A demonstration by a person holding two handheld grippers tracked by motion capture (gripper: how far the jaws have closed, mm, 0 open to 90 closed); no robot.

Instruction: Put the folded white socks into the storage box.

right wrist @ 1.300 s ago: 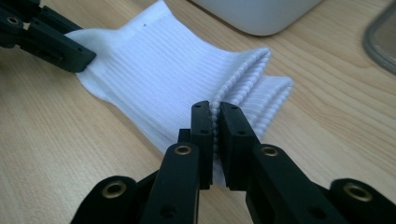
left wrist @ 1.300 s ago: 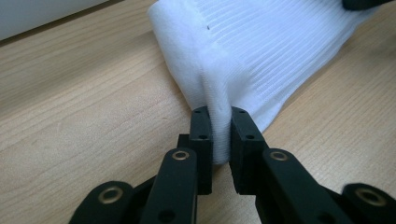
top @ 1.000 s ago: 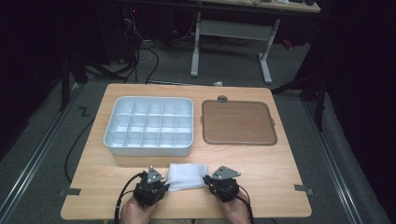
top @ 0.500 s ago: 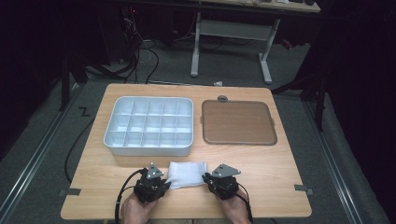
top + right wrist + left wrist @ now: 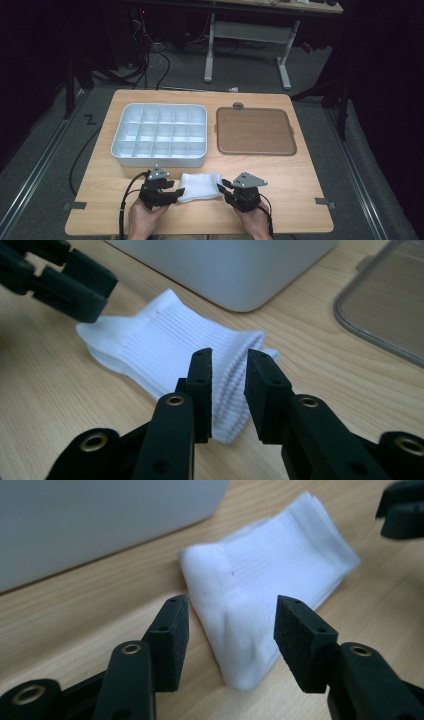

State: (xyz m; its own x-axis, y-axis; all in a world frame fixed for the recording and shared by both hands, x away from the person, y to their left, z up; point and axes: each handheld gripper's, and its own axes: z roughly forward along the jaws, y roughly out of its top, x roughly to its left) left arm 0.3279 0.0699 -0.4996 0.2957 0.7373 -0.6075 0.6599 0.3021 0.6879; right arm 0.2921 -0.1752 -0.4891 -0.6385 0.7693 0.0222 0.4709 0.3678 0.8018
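High view, folded white sock (image 5: 200, 186) on bare wood just in front of the compartment tray (image 5: 159, 135), left gripper (image 5: 172, 194) jaws spread wide at its left end, right gripper (image 5: 223, 189) jaws narrowly parted at its right edge, brown lid (image 5: 254, 131) beside the tray

The wooden tabletop (image 5: 300, 185) carried a white compartment tray (image 5: 159, 135) toward its far left, a brown flat lid (image 5: 255, 131) toward the far right, and a folded white sock (image 5: 201, 186) by the near edge's middle.
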